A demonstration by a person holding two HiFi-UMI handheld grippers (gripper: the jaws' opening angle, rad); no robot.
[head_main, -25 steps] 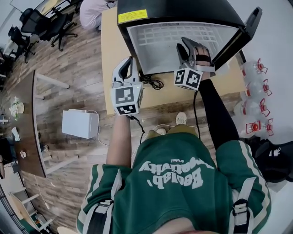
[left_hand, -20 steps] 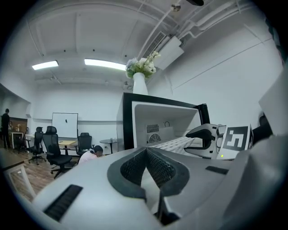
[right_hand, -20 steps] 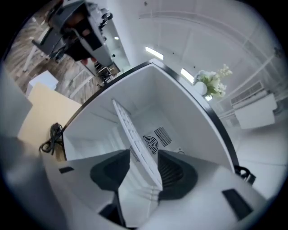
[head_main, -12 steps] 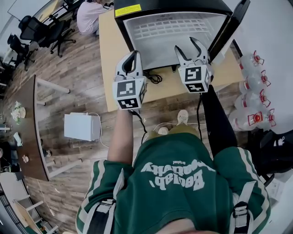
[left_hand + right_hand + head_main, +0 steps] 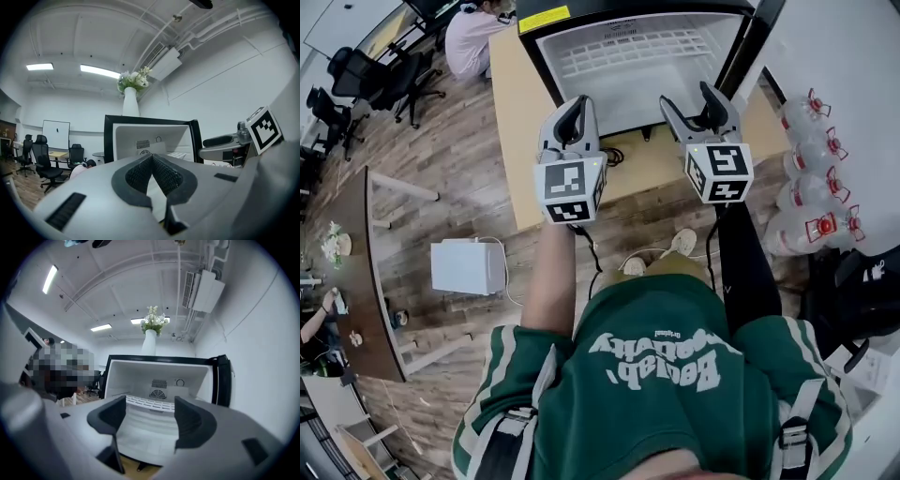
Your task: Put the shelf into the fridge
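head camera is looking steeply down over left claw [image 5: 574, 103] and right claw [image 5: 689, 96]; both claw cameras are facing the open fridge [image 5: 637, 61] ahead, nearby

An office: black swivel chairs [image 5: 43, 157], a whiteboard [image 5: 56, 134] on the wall, strip lights [image 5: 99, 71] overhead.

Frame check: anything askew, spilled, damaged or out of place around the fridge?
Nothing stands out. The shelf lies across the inside of the fridge with no clear tilt, the door stands open, and the vase of flowers on top is upright. Nothing looks spilled or broken.
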